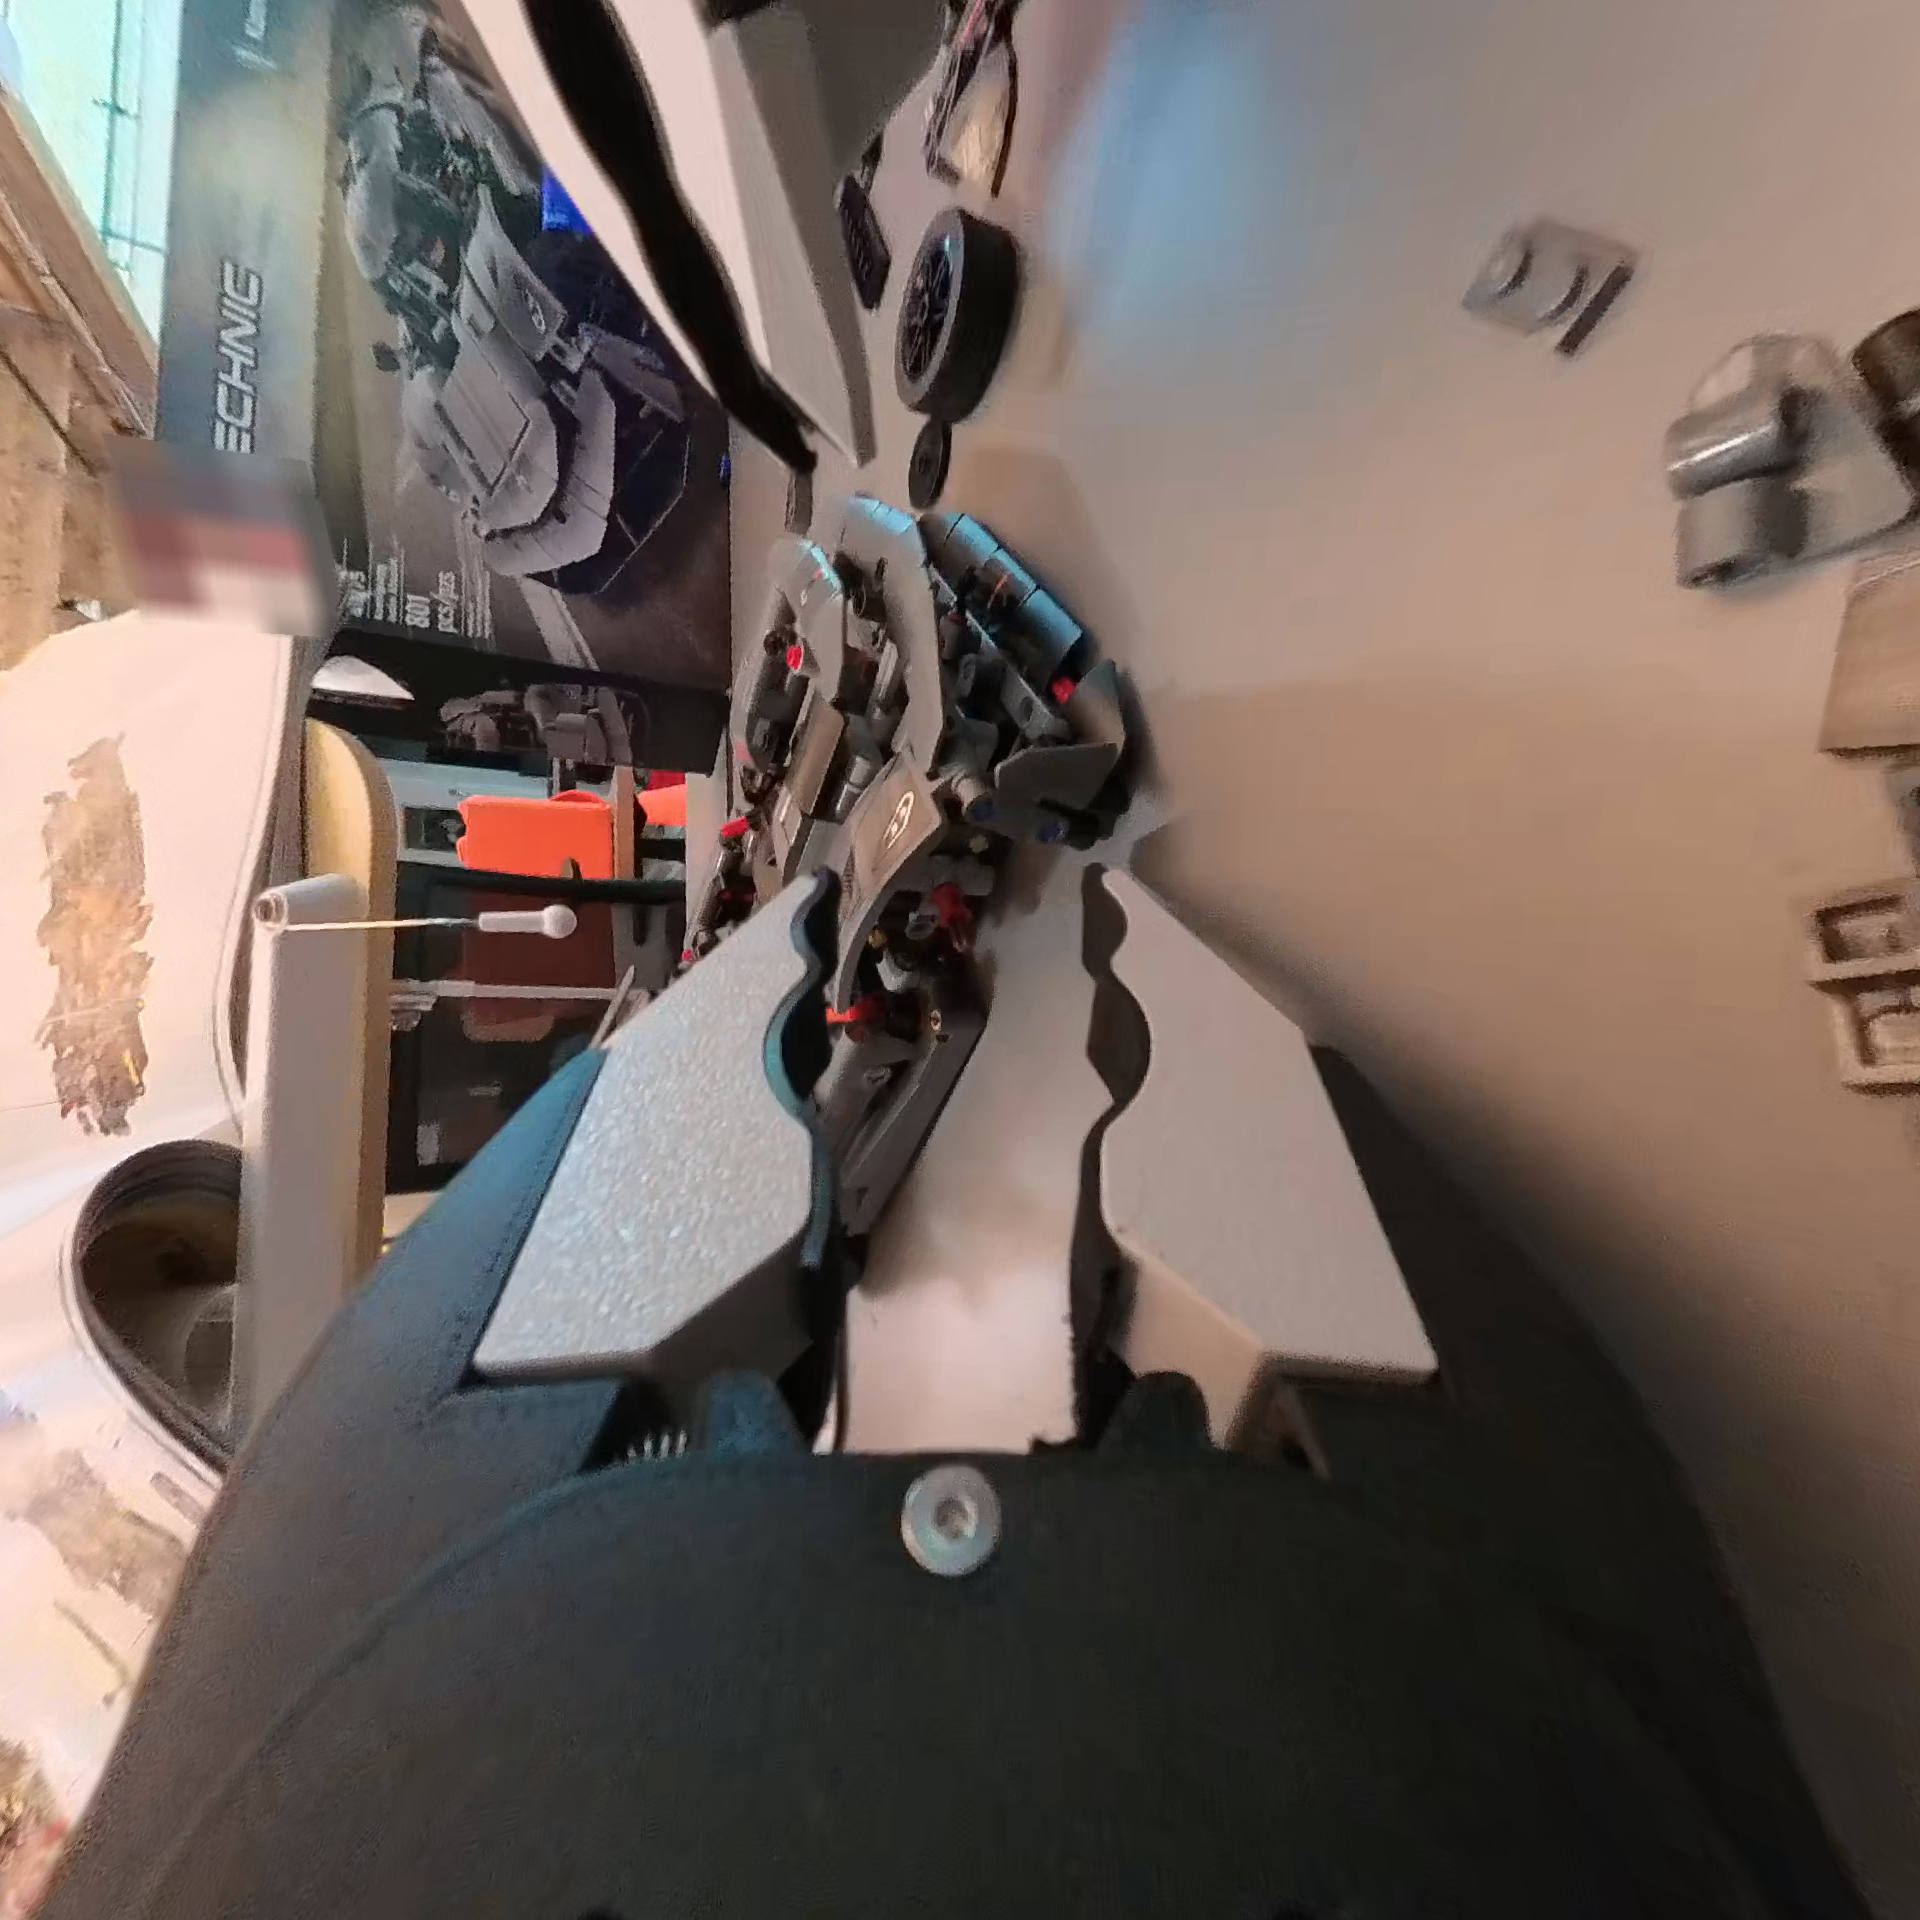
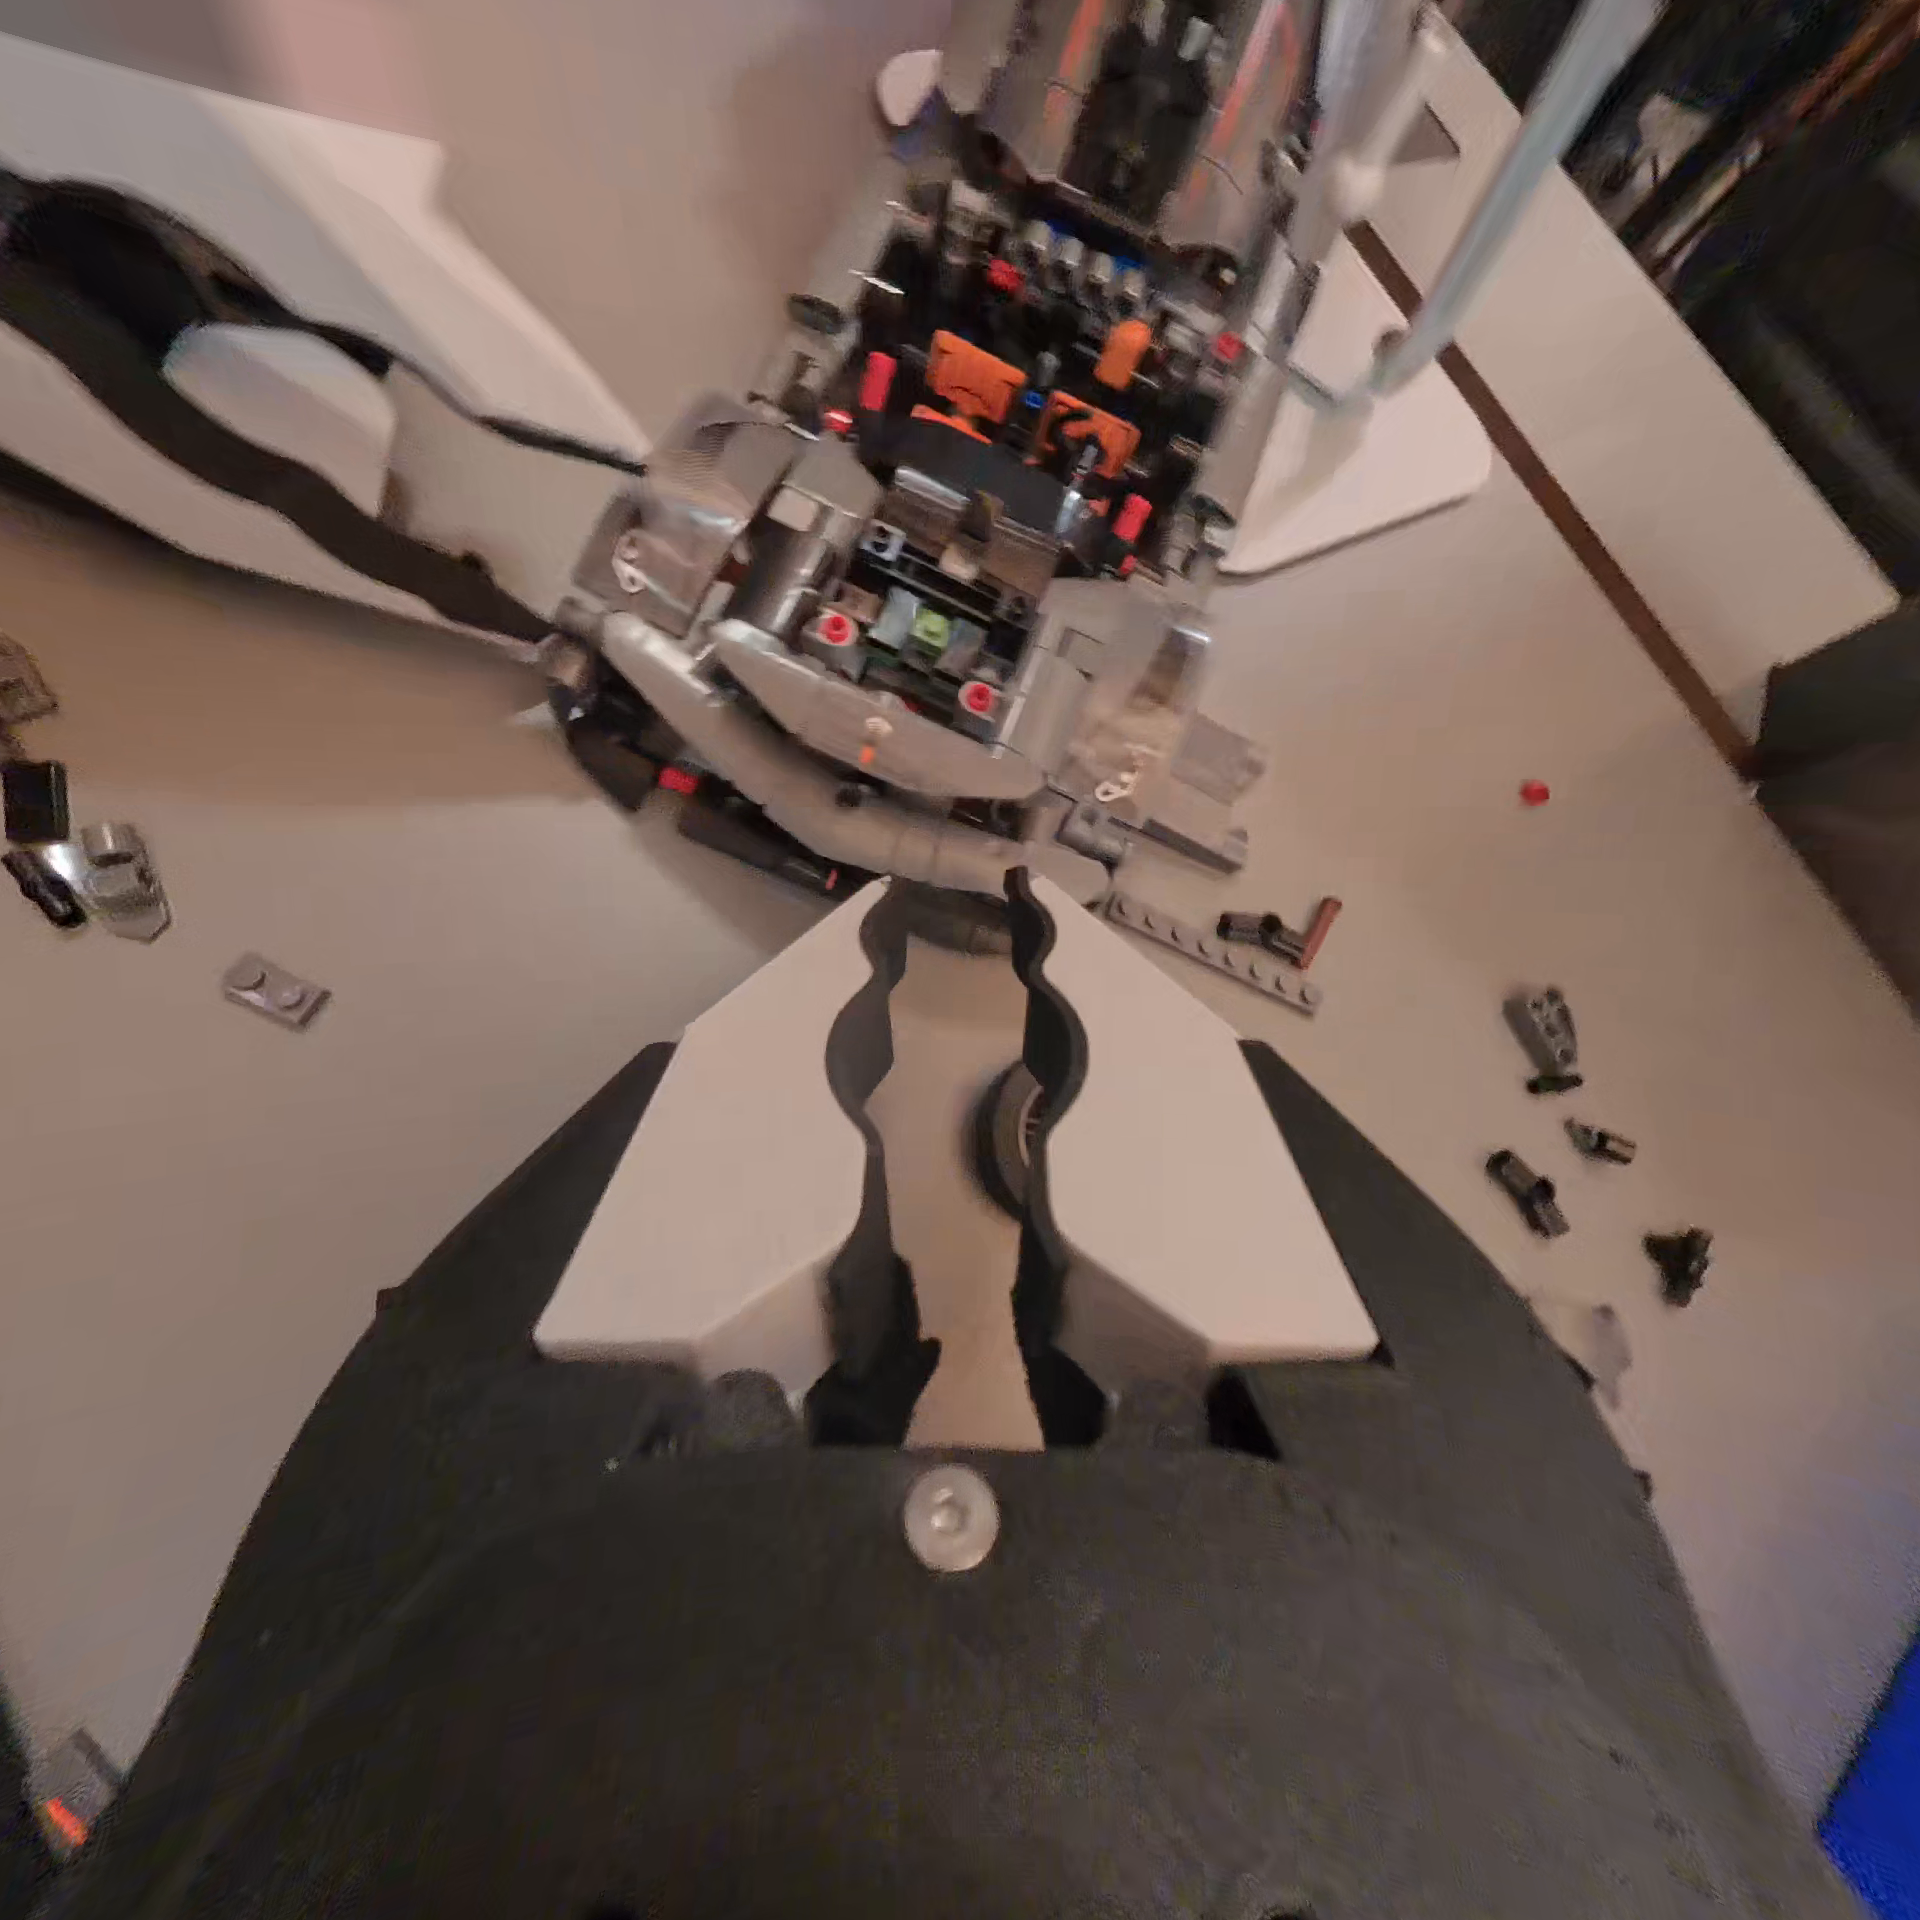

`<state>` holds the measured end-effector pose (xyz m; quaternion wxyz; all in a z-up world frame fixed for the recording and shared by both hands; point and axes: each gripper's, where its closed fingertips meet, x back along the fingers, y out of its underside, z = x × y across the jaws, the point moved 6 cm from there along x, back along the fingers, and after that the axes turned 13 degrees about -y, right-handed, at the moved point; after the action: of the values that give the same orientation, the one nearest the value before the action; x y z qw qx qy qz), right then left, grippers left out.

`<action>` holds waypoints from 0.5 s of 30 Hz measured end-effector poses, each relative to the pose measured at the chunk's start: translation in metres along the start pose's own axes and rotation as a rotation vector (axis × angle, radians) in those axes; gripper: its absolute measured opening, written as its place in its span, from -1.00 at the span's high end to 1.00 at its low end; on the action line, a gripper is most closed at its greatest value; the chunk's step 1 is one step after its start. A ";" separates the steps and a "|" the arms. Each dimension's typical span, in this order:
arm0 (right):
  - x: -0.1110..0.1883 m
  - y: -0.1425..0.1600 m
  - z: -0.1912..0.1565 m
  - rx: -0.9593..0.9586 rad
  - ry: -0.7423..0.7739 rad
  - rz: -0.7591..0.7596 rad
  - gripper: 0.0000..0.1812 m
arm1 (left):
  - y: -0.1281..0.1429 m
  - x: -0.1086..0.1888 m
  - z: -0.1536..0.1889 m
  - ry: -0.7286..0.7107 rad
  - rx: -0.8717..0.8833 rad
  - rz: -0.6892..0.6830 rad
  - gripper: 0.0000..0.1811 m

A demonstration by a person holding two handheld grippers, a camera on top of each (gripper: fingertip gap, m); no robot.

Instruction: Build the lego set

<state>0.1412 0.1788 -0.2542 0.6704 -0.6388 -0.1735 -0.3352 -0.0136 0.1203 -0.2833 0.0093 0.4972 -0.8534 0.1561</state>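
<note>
L gripper [image 1: 956,883] rolled sideways, jaws straddling car [image 1: 894,748]; R gripper [image 2: 951,904] level.

The left gripper [image 1: 956,904] is rolled onto its side, its view turned a quarter turn. Its jaws stand apart with a wide gap between the grey fingers [image 1: 665,1143]. The right gripper [image 2: 951,899] is level and points forward. Its jaws stand narrowly apart; the wavy pads [image 2: 862,1029] do not meet.
</note>
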 end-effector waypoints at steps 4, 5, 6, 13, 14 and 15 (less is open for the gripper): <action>-0.001 0.017 0.016 -0.124 -0.022 -0.053 0.61 | -0.004 0.001 0.001 0.020 0.022 0.020 0.44; -0.003 0.021 0.019 -0.145 -0.032 -0.077 0.53 | -0.004 0.001 0.000 0.017 0.026 0.018 0.43; -0.004 0.022 0.021 -0.157 -0.043 -0.080 0.48 | -0.004 0.001 0.000 0.016 0.032 0.021 0.42; -0.017 0.021 0.028 -0.139 -0.131 -0.077 0.40 | -0.008 -0.002 0.001 0.019 0.069 0.027 0.42; -0.019 0.021 0.028 -0.131 -0.145 -0.082 0.41 | -0.008 -0.002 0.001 0.014 0.069 0.023 0.42; -0.022 0.020 0.028 -0.122 -0.155 -0.084 0.43 | -0.008 -0.003 0.001 0.016 0.078 0.022 0.42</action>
<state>0.1446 0.2100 -0.2802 0.6001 -0.6947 -0.2305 -0.3227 -0.0050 0.1189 -0.2828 -0.0047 0.4867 -0.8519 0.1932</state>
